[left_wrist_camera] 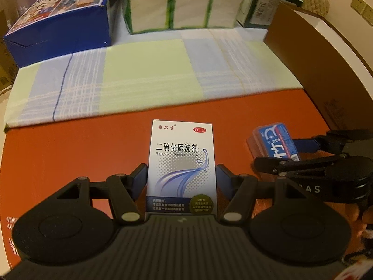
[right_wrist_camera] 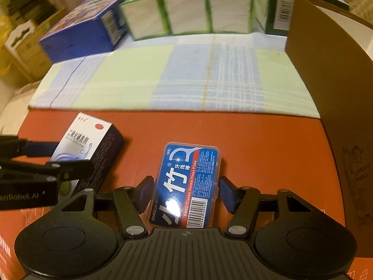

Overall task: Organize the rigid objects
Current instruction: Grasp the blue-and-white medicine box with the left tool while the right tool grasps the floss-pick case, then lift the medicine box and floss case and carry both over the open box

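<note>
Between the blue pads of the left gripper [left_wrist_camera: 181, 175]: a white-and-blue rectangular cardboard medicine box [left_wrist_camera: 180, 140] with a red oval mark at its upper corner. Lies flat on a smooth orange-red surface [left_wrist_camera: 70, 151], printed face up, long axis in line with the fingers. Fingers set at medium width, one pad against each long side of the box; clamped on it.

Just beside it, on the same orange-red surface: a flat, clear-plastic, rounded-rectangle floss-pick case with a blue label [right_wrist_camera: 191, 170]. Lies label up, barcode end nearest the camera, slightly slanted, apart from the medicine box. Sits between the blue pads of the right gripper [right_wrist_camera: 186, 189]; pads in contact with both long edges, fingers narrowed onto the case.

Beyond both items: a pale green and light blue checked cloth [left_wrist_camera: 144, 70], spread flat, its near edge meeting the orange-red surface.

At the far side of the cloth, left to right:
- a large dark blue printed carton [left_wrist_camera: 63, 30], set at an angle;
- a row of three green-wrapped white tissue packs [left_wrist_camera: 181, 9], side by side and touching;
- a dark green box with a barcode label [left_wrist_camera: 261, 11].

Along the right edge: an upright brown cardboard panel [left_wrist_camera: 326, 70].
</note>
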Motion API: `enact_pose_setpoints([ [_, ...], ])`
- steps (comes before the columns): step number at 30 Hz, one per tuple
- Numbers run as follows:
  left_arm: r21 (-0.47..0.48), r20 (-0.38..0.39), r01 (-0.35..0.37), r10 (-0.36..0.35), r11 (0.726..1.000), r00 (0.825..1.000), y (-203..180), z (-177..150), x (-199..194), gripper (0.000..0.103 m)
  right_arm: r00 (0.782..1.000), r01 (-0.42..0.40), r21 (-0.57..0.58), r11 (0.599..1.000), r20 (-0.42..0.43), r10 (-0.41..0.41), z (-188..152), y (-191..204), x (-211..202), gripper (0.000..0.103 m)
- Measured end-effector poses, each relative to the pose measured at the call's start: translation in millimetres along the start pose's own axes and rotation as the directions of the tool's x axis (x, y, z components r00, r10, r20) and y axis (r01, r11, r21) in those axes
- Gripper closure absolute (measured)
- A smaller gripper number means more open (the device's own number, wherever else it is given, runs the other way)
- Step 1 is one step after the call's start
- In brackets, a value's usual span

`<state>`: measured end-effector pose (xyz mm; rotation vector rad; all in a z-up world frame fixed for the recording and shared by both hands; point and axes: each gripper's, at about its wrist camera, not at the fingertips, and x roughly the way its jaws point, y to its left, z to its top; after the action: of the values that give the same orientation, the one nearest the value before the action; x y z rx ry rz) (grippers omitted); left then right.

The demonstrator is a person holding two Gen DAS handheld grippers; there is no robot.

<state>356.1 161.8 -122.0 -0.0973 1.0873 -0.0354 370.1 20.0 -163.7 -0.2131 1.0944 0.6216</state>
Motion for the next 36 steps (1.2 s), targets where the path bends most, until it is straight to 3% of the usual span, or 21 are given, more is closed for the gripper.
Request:
enact_pose_setpoints([
  [8, 0.027, -0.027, -0.016, 0.017, 1.000, 0.999, -15, -9, 2, 0.042, 1.000, -0.024, -0.026, 0.999, -0.014, 0.024, -16, 3, -8, 0.046],
  [20, 0.042, 0.011, -0.030, 0.029, 0.999, 1.000, -32, -9, -8, 0.043, 0.999, -0.039, -0.027, 0.999, 0.024, 0.039, -21, -5, -22, 0.048],
  [36, 0.026, 0.149, -0.007, 0.003, 1.000, 0.989, -85, -3, -79, 0.043, 0.983, -0.110, -0.029, 0.994, 0.143, 0.113, -37, -28, -97, 0.048],
])
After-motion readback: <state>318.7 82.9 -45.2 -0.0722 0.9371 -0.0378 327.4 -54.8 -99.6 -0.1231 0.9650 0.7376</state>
